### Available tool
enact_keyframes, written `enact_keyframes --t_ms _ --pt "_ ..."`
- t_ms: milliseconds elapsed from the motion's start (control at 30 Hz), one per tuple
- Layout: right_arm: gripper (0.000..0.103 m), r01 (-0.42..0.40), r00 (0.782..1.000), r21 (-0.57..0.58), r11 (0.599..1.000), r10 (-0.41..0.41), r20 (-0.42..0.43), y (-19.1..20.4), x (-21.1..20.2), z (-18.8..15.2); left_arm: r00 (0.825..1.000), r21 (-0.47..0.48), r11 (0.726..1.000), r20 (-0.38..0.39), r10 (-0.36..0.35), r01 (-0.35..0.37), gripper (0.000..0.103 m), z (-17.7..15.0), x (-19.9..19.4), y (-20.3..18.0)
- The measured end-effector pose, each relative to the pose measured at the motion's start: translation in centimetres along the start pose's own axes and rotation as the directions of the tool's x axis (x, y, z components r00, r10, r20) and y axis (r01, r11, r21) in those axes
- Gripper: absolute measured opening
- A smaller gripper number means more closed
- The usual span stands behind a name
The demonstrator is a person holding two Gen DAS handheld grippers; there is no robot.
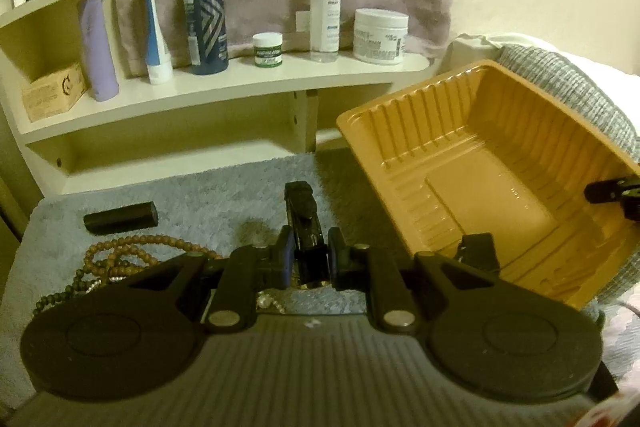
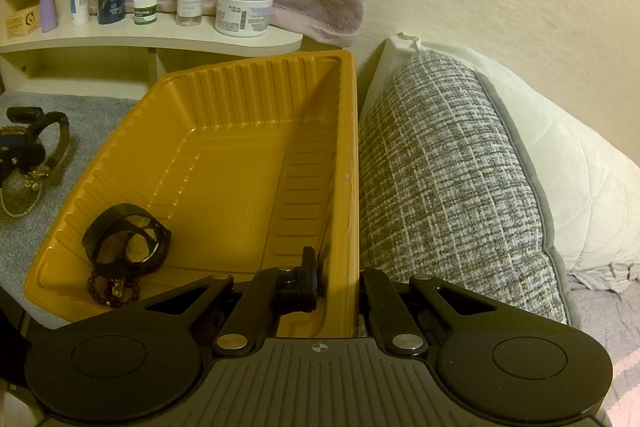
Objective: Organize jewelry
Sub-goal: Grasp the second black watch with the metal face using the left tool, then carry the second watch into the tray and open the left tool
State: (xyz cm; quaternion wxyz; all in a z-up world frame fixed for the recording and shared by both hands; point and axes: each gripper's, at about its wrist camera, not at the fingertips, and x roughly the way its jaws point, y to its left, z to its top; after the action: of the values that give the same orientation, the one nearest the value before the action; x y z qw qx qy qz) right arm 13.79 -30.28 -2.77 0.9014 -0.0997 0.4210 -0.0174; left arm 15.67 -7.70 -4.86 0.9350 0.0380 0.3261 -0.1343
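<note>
My left gripper (image 1: 309, 255) is shut on a black watch (image 1: 302, 211) by its strap, held just above the grey mat (image 1: 200, 187). Brown bead necklaces (image 1: 132, 255) and a pearl string (image 1: 268, 303) lie on the mat under and left of it. My right gripper (image 2: 340, 287) is shut on the right wall of the orange plastic tray (image 2: 256, 131) and holds it tilted up. Inside the tray lie a black bangle-like watch (image 2: 124, 239) and a dark red bead bracelet (image 2: 114, 289). The tray also shows in the left wrist view (image 1: 480, 163), at the right.
A black cylinder (image 1: 120, 218) lies on the mat at the left. A white shelf (image 1: 240, 83) behind holds bottles, tubes and jars. A grey woven cushion (image 2: 448, 179) and a white pillow (image 2: 580, 163) press against the tray's right side. More jewellery (image 2: 28, 163) lies left of the tray.
</note>
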Motion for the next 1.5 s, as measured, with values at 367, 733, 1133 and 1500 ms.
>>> enact_keyframes --t_ms 367,733,1133,1500 --pt "0.004 -0.001 1.000 0.007 1.000 0.001 0.001 0.0 -0.1 -0.1 0.999 0.019 0.999 0.007 -0.034 0.033 0.015 0.9 -0.9 -1.3" --pt "0.004 -0.002 1.000 0.007 1.000 0.002 0.002 0.0 -0.1 -0.1 0.992 0.042 0.993 0.049 -0.114 0.112 0.015 2.1 -2.2 -3.5" --pt "0.004 -0.008 1.000 0.014 1.000 0.008 0.003 0.0 0.1 -0.2 0.973 0.085 0.970 0.020 -0.232 0.229 0.015 1.4 -1.9 -7.0" --pt "0.004 -0.010 1.000 0.018 1.000 0.009 0.003 -0.1 0.0 -0.2 0.955 0.120 0.947 -0.026 -0.296 0.297 0.015 0.5 -1.2 -9.0"
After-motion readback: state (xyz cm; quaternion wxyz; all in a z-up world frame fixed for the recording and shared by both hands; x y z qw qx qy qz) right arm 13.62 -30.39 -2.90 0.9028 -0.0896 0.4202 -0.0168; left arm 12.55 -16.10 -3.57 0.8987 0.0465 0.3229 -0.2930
